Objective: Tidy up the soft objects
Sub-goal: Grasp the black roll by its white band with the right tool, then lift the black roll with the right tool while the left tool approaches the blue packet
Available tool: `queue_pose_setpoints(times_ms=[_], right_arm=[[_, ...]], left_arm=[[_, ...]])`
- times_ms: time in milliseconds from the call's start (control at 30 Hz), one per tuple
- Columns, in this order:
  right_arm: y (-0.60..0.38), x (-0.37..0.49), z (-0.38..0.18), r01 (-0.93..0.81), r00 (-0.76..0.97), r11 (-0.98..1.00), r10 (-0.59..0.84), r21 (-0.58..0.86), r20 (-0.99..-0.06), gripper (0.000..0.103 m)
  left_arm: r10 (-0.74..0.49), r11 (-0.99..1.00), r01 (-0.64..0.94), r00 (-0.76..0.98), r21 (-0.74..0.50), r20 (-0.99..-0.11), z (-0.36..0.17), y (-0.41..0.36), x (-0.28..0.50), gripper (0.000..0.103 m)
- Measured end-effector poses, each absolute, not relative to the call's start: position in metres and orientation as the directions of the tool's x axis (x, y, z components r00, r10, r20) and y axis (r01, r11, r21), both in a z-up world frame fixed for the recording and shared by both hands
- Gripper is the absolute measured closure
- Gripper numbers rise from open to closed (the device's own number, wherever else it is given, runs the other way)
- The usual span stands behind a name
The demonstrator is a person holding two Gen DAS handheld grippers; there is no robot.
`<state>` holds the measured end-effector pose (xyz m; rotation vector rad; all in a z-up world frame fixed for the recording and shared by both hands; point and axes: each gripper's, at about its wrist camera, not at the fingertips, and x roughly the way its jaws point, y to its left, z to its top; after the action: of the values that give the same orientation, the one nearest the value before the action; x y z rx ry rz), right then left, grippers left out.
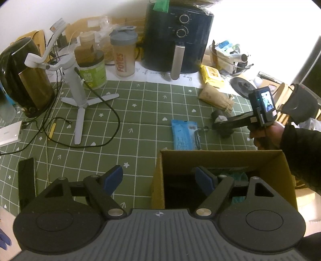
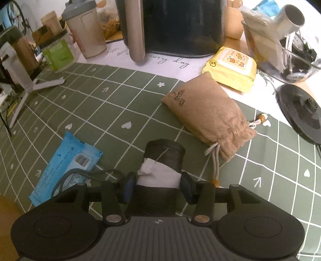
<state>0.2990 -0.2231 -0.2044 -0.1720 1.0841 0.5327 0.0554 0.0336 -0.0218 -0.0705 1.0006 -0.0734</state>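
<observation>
Green grid-patterned tablecloth point(image 1: 140, 112) over the table, white wall point(image 1: 100, 8) behind, strong bright glare at the right edge.

— Left gripper point(image 1: 159, 179)?
— Jaws spread wide, nothing between the pads.
— And the right gripper point(image 2: 158, 185)?
— Held low and level in the right hand point(image 1: 266, 133) — pads pressing something from both sides.

A home kitchen table, by the look of it: a green checked tablecloth point(image 1: 140, 112) crowded with an air fryer point(image 1: 178, 36), an electric kettle point(image 1: 24, 76), a shaker bottle point(image 1: 123, 54) and a yellow pack of wipes point(image 2: 230, 68) against the wall.
</observation>
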Motion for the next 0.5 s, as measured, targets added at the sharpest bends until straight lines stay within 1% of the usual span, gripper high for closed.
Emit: queue_pose_setpoints(times_ms=[100,167,200,233,267,500], right_arm=[[-0.212,0.298,-0.204,-0.501,0.354,0.863,0.279,0.070,-0.893,0.045],[-0.207,0.298,-0.205,-0.498,0.358,0.866,0.256,0.048,-0.898,0.044],[-0.208,0.299,-0.205,-0.486,0.360,0.872,0.255,0.053,-0.897,0.045],[-0.210,0.299,-0.205,-0.477,0.368,0.877,0.251,0.049,-0.895,0.049],[-0.212,0.300,-0.204,-0.470,0.370,0.881,0.254,0.055,-0.894,0.055],[-0.234,0.296,-0.194,-0.436,0.396,0.896,0.271,0.079,-0.878,0.056]], left_arm=[[-0.101,0.995,0.039,0.539,-0.095,-0.837,-0.022,0.032,0.058,0.024],[-0.110,0.994,0.055,0.543,-0.096,-0.833,-0.020,0.029,0.059,0.024],[-0.112,0.994,0.063,0.546,-0.093,-0.830,-0.020,0.028,0.060,0.024],[-0.114,0.993,0.071,0.549,-0.090,-0.828,-0.019,0.027,0.061,0.024],[-0.117,0.993,0.078,0.553,-0.088,-0.825,-0.018,0.026,0.062,0.024],[-0.123,0.991,0.113,0.572,-0.071,-0.811,-0.012,0.024,0.073,0.024]])
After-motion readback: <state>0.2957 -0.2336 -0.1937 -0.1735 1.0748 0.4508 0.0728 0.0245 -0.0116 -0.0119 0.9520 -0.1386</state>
